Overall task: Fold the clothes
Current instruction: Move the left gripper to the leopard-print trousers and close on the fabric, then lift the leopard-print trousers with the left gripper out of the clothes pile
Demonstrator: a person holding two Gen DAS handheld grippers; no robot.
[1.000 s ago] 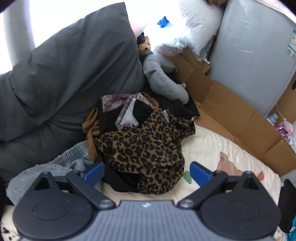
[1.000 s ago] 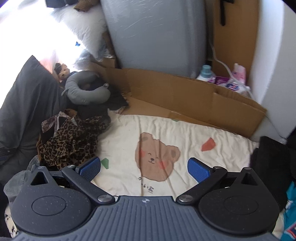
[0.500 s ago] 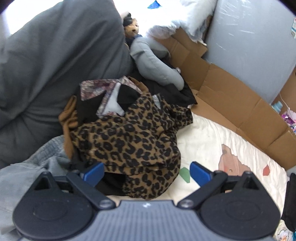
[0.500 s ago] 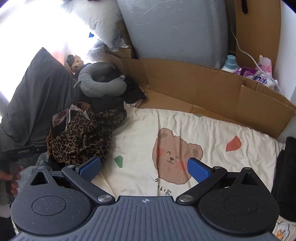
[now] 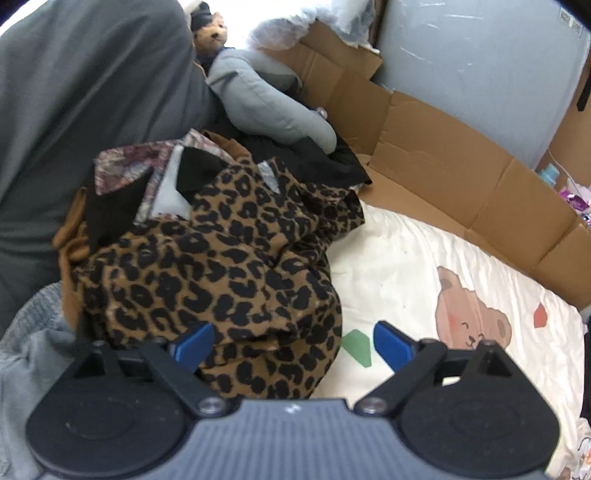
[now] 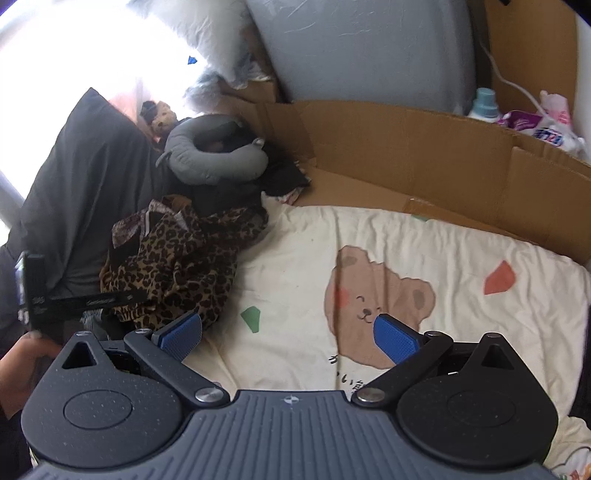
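A crumpled leopard-print garment (image 5: 221, 266) tops a pile of clothes on the left of a cream bear-print blanket (image 5: 424, 266). Under it lie a floral piece (image 5: 125, 166), black cloth and a brown garment. My left gripper (image 5: 291, 345) is open, its blue pads straddling the leopard garment's near edge, the left pad against the fabric. My right gripper (image 6: 290, 334) is open and empty above the blanket (image 6: 369, 251), to the right of the pile (image 6: 177, 258). The left gripper's body (image 6: 74, 299) shows in the right wrist view.
A dark grey pillow (image 5: 81, 96) leans behind the pile. A grey neck pillow (image 5: 266, 107) and a small teddy (image 5: 214, 33) lie beyond it. Flattened cardboard (image 5: 461, 173) borders the blanket's far side, with a grey mattress (image 6: 362, 48) upright behind. A grey knit garment (image 5: 26, 354) lies at near left.
My left gripper has moved forward and down onto the leopard-print garment. My right gripper has moved forward and left over the blanket. Both stay open.
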